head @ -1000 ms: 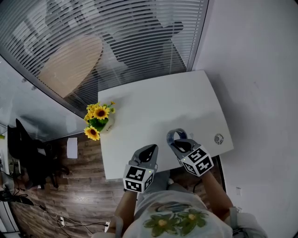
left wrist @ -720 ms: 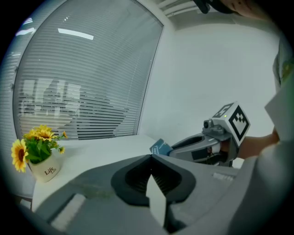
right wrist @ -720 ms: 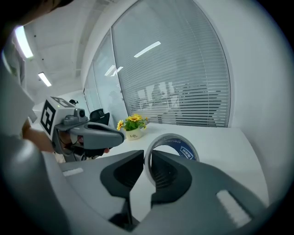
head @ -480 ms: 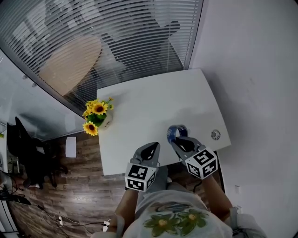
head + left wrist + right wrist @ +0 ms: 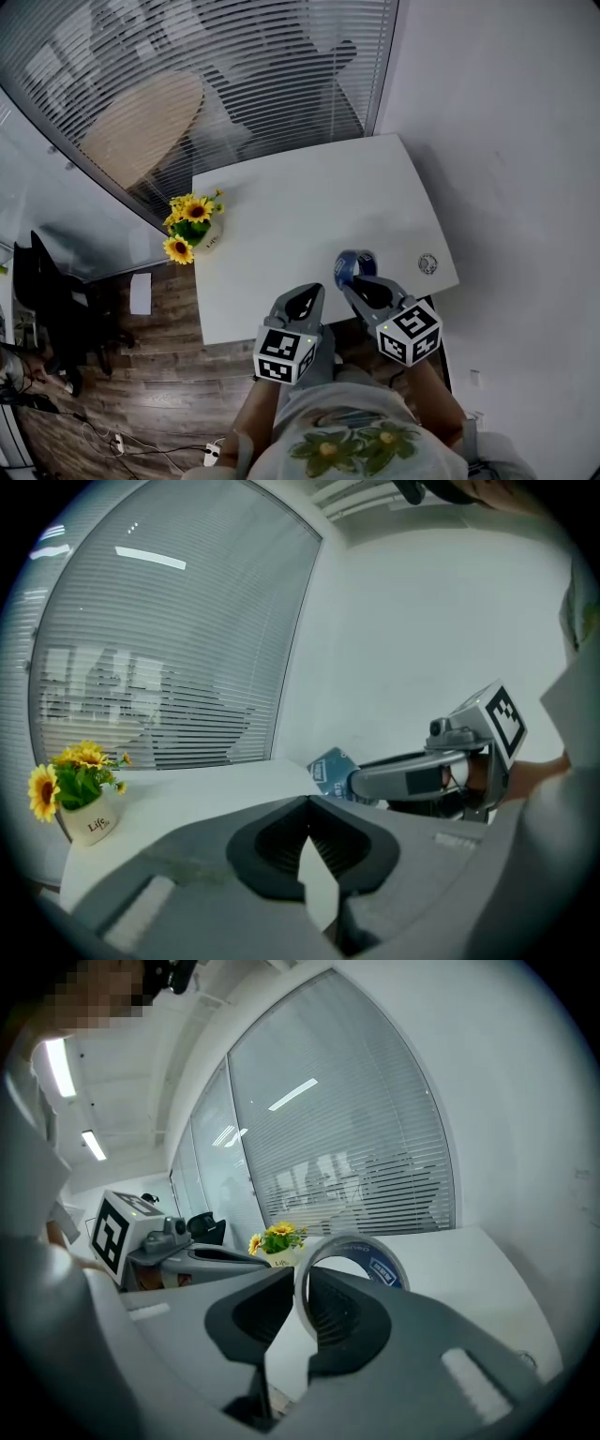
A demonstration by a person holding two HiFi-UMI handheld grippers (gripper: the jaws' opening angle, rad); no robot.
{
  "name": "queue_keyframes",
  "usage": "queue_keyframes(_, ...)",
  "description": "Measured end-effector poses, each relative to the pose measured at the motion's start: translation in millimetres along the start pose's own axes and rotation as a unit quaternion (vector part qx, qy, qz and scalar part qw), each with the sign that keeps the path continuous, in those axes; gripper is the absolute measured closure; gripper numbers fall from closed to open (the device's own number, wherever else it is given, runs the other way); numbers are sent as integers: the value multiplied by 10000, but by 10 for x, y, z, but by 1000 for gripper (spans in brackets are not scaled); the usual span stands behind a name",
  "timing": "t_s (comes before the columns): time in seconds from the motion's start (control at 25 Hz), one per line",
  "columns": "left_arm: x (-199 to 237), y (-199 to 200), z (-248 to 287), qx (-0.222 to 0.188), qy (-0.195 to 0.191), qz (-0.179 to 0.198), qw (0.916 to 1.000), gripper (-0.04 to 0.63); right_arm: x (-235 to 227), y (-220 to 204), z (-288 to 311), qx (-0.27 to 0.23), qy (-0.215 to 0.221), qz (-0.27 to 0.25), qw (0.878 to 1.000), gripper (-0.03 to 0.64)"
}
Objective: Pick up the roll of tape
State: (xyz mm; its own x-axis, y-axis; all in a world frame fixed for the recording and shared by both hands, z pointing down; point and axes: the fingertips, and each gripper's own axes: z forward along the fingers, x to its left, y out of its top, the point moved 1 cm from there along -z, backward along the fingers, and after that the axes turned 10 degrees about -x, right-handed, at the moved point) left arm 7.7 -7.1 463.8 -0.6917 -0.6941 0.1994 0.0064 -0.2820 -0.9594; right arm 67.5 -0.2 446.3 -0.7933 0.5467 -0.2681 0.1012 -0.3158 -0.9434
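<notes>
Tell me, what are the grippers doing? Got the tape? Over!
Right gripper shut on tape. Left gripper shut, empty. Nothing in the way; flowers at table's far side.

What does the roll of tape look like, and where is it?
The roll of tape is a ring, pale outside and blue with print inside. It stands on edge, its wall pinched between the jaws of the right hand-held gripper, above the white table's near right part. Nothing else seems to touch it.

"Life" on white flower pot (image 5: pixel 91 823)
</notes>
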Motion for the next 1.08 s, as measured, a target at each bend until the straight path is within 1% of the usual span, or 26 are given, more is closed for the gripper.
queue_keyframes(0.28, -178, -5, -59, -8, -51, 40, 10000, 594, 133, 42, -193, -153, 46, -54, 9999, 569)
queue_keyframes(0.44, -242, -49, -79, 27, -75, 125, 9999, 594, 165, 40, -268, -214, 29, -79, 9997, 571)
queue_keyframes(1.08, -349, -89, -225, 101, -83, 192, 9997, 594, 293, 14, -390, -197, 4, -109, 9997, 572)
